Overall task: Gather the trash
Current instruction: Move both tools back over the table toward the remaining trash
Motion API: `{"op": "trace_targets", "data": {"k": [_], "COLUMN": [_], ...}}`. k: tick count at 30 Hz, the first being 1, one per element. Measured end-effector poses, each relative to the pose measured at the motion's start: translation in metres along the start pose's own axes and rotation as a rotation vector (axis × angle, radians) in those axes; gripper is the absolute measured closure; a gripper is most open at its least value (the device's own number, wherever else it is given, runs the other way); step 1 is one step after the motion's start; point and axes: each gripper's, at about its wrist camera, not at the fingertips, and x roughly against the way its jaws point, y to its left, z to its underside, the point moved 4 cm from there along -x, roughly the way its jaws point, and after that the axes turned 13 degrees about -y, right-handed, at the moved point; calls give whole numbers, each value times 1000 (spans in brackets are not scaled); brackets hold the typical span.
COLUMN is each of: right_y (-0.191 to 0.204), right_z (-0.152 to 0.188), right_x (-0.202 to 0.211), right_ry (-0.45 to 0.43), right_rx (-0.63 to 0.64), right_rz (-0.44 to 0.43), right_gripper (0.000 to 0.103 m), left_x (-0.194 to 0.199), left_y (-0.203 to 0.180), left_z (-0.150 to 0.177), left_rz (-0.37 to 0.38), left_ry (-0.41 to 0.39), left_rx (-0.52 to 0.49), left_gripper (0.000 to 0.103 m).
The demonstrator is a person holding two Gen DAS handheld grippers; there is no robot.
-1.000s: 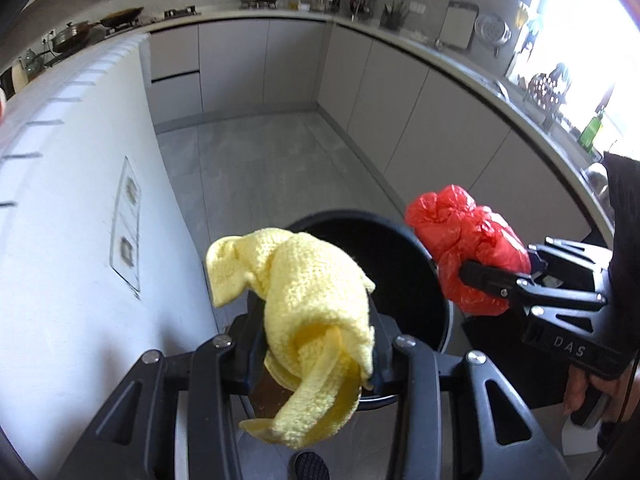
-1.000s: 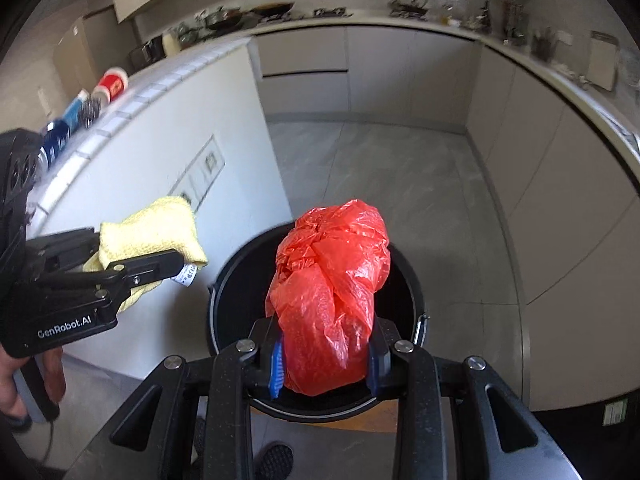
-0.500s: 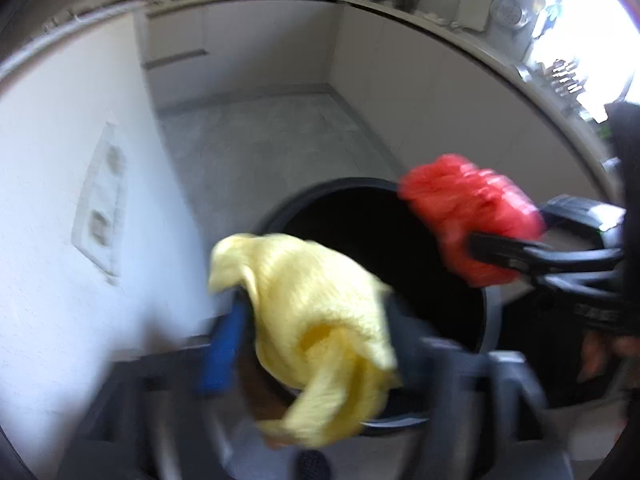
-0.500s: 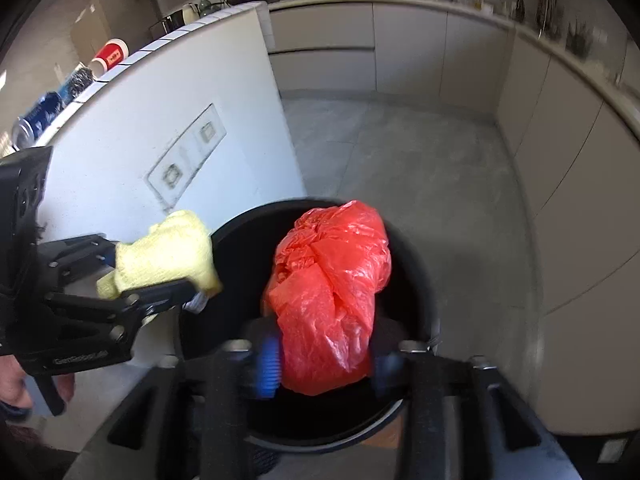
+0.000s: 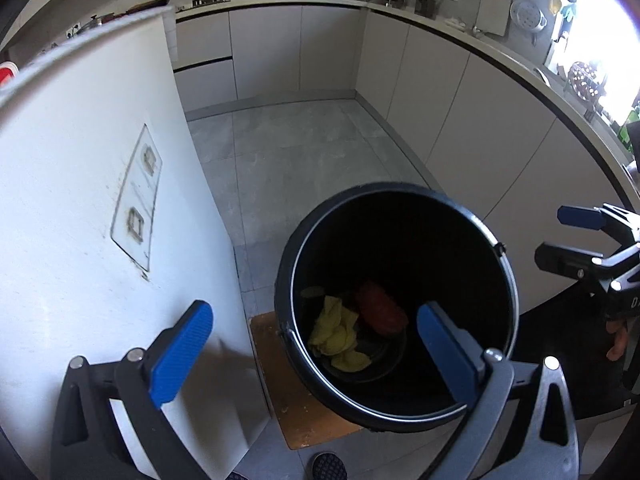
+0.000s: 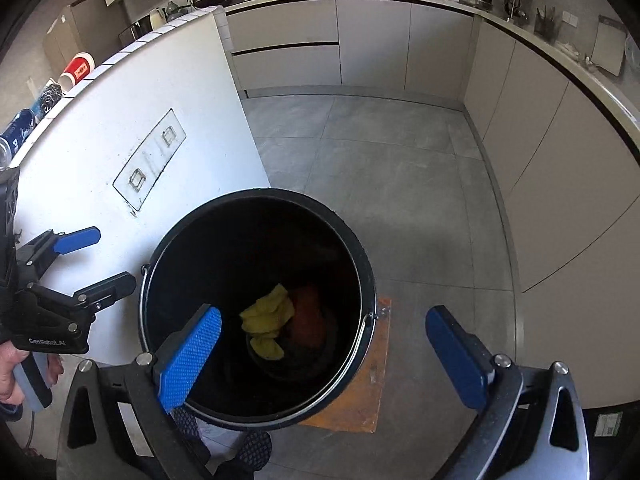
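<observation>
I hold my two grippers over one round black bucket [image 5: 400, 300]. It is smooth and shiny, with a thin metal wire handle, and it stands on one flat orange-brown board [image 6: 372, 392] on the grey tiled floor. My left gripper [image 5: 312, 352] has just opened wide, and nothing is between its bumpy blue pads [image 5: 180, 354]. My right gripper [image 6: 324, 356] has just opened wide too, and it holds nothing. Two things lie side by side at the dark bottom of the bucket: one soft, fuzzy yellow cloth [image 5: 336, 336], all crumpled, and one crinkly red plastic bag [image 5: 380, 312], bunched into a lump. A white wall [image 6: 132, 128] stands just beside the bucket.
</observation>
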Motion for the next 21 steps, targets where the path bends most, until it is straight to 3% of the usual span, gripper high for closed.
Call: {"op": "trace_targets", "data": {"k": [11, 17, 21], "right_y": [31, 64, 104], "right_z": [-54, -83, -96], "right_x": [77, 123, 133], "right_ry": [-120, -176, -191], "right_rx": [6, -7, 17], "right_rz": [66, 29, -9], "right_gripper": [0, 0, 0], "left_x": [81, 124, 147], "left_y": [1, 35, 68], "left_z": [-57, -76, -79], "left_rz": [4, -16, -62], "left_ry": [-118, -170, -202], "left_rx": [16, 49, 68], "left_gripper": [0, 0, 0]}}
